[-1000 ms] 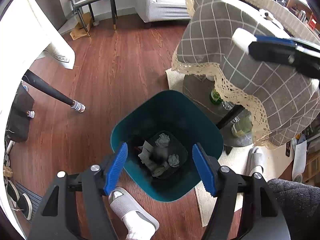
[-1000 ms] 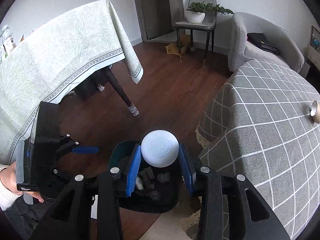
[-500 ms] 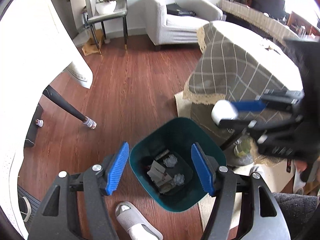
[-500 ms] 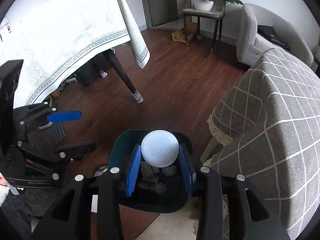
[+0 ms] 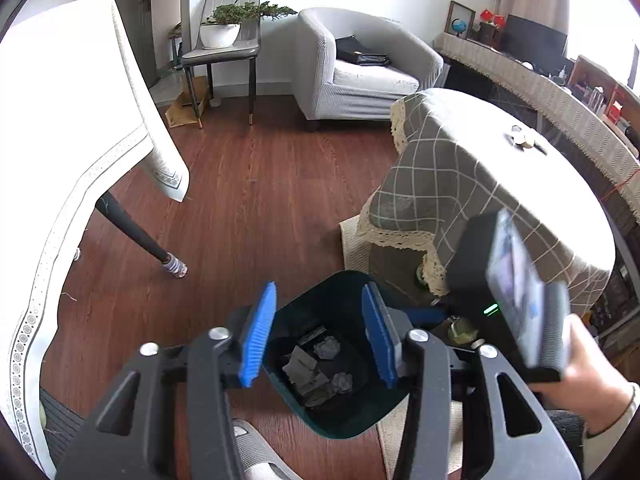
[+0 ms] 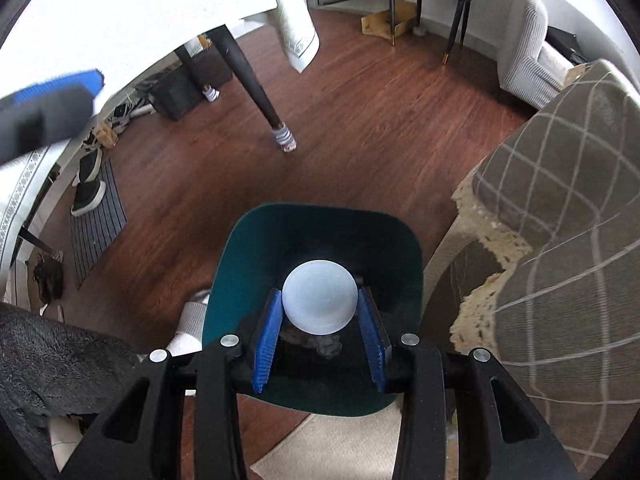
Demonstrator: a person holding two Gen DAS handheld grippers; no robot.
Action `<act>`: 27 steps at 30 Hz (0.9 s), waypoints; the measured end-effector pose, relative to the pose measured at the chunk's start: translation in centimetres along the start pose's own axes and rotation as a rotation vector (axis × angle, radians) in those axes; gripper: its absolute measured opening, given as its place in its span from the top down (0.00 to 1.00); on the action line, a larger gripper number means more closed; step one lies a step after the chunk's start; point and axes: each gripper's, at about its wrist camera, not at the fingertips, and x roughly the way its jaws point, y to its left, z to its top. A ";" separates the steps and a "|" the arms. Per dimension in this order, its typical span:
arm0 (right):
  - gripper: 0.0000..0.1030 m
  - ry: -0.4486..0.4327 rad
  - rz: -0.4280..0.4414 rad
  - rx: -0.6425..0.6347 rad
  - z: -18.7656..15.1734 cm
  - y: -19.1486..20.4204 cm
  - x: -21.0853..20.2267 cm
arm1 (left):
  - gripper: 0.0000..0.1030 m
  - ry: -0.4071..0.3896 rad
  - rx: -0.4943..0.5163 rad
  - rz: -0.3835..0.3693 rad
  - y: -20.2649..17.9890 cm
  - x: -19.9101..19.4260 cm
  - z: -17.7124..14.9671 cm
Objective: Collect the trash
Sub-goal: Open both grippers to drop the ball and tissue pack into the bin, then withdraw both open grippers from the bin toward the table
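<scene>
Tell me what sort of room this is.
Most likely a home living room: a grey armchair, a low table under a checked cloth, a potted plant on a chair, and wood flooring with a teal bin standing on it.

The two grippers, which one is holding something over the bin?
The right gripper: its blue pads clamp a white round piece above the teal bin. The left gripper holds nothing.

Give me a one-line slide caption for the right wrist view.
Right gripper holds a pale round plastic lid over the dark teal plastic bin on the wooden floor.
</scene>
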 end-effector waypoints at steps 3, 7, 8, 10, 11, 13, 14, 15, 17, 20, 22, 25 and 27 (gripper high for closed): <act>0.62 0.041 0.000 -0.017 -0.4 0.6 1.4 | 0.59 -0.015 0.000 -0.010 -0.1 -0.4 0.3; 0.62 0.090 -0.011 -0.026 -1.0 0.8 2.7 | 0.59 -0.030 -0.001 -0.013 -0.1 -0.9 0.5; 0.61 0.100 -0.003 -0.024 -1.2 0.8 2.8 | 0.59 -0.034 -0.001 -0.012 -0.1 -1.0 0.6; 0.49 0.114 -0.003 -0.027 -1.5 0.8 3.1 | 0.59 -0.039 -0.005 -0.012 0.0 -1.2 0.7; 0.40 0.126 -0.007 -0.033 -1.6 1.0 3.3 | 0.59 -0.042 -0.009 -0.012 0.1 -1.2 0.7; 0.40 0.126 -0.005 -0.040 -1.8 1.1 3.2 | 0.60 -0.047 -0.021 -0.014 0.2 -1.3 0.9; 0.40 0.122 -0.001 -0.037 -1.8 1.1 3.1 | 0.60 -0.049 -0.026 -0.016 0.3 -1.4 0.9; 0.40 0.117 0.002 -0.037 -1.8 1.1 3.1 | 0.60 -0.052 -0.029 -0.017 0.3 -1.4 1.0; 0.40 0.106 0.002 -0.036 -1.8 0.9 2.9 | 0.60 -0.056 -0.029 -0.016 0.4 -1.6 1.0; 0.40 0.093 0.003 -0.033 -1.7 0.7 2.2 | 0.60 -0.063 -0.030 -0.015 0.1 -1.7 1.2; 0.40 0.084 0.006 -0.033 -1.7 0.6 1.8 | 0.60 -0.069 -0.033 -0.019 0.0 -1.9 1.4; 0.40 0.066 0.007 -0.033 -1.7 0.4 0.9 | 0.60 -0.083 -0.032 -0.023 -0.3 -2.4 1.8; 0.40 0.045 0.009 -0.036 -1.7 0.4 0.1 | 0.60 -0.095 -0.025 -0.021 -0.8 -2.7 2.0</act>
